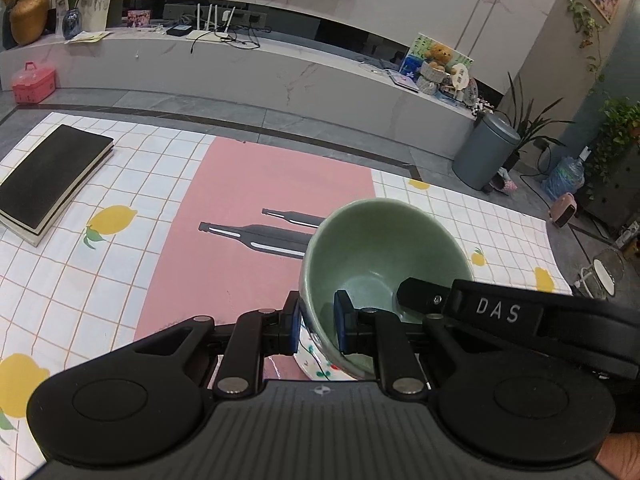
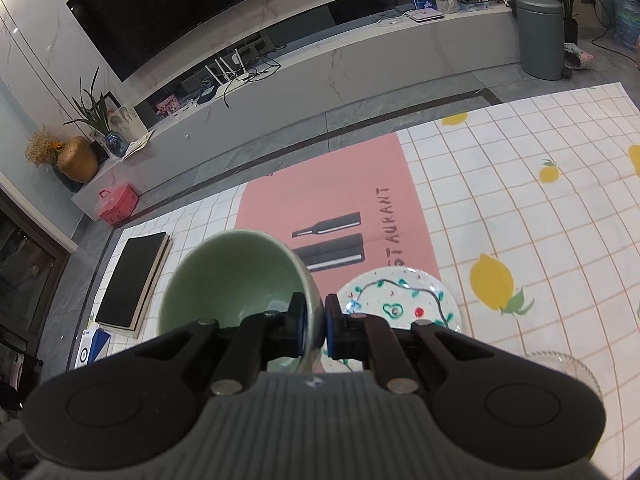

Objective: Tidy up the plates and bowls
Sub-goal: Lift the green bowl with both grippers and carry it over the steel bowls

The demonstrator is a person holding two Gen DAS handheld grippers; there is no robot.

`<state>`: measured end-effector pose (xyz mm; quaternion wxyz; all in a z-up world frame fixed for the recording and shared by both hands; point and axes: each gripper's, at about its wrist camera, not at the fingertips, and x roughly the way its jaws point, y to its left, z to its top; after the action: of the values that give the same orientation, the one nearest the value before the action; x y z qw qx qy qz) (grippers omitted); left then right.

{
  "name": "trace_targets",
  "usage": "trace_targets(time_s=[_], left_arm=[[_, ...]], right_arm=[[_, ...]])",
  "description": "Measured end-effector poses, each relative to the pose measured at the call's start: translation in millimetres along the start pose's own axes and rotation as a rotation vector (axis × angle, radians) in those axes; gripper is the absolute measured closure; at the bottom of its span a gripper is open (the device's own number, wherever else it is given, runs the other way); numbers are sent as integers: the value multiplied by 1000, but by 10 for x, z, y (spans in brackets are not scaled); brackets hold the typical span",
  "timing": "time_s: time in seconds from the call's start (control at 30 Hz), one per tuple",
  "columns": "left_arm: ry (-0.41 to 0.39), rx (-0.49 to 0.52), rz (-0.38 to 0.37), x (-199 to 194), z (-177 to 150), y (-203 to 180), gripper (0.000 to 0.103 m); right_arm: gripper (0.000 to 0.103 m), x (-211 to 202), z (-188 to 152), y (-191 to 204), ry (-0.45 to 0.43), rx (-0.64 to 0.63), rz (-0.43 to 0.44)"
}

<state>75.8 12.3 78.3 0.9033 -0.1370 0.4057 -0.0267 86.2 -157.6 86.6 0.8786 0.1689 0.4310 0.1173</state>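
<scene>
Above the pink placemat [image 2: 340, 200] on the lemon-print worktop [image 2: 520, 208], both grippers clamp one pale green ceramic bowl [image 1: 384, 248]. Left gripper [image 1: 318, 322] pinches its near rim, one finger inside, one outside; right gripper [image 2: 314, 322] bites the opposite wall, reaching in from the side. Bowl tilts over a white painted plate [image 2: 400, 300], whose near edge is hidden; whether they touch is unclear.

Your bowl [image 1: 384, 264] hides most of the plate [image 1: 316, 364]; a glass dish [image 2: 568, 364] is cut off behind your right gripper [image 2: 314, 328].
</scene>
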Motion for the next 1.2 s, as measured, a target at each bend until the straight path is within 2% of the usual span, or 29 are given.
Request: trace_targets(time_s=[0.27,0.6,1.2], left_arm=[[15,56,-12,-120,-303,-117,84],[51,93,-28,-159,-550,-178,84],[161,197,7,-116,-918,-193,82]], right_arm=[[95,-260,-278,-116,-2,-2,-9],[93,-384,-598,-306,30,16,-16],[93,-286,-908,-371,111,-7,-42]])
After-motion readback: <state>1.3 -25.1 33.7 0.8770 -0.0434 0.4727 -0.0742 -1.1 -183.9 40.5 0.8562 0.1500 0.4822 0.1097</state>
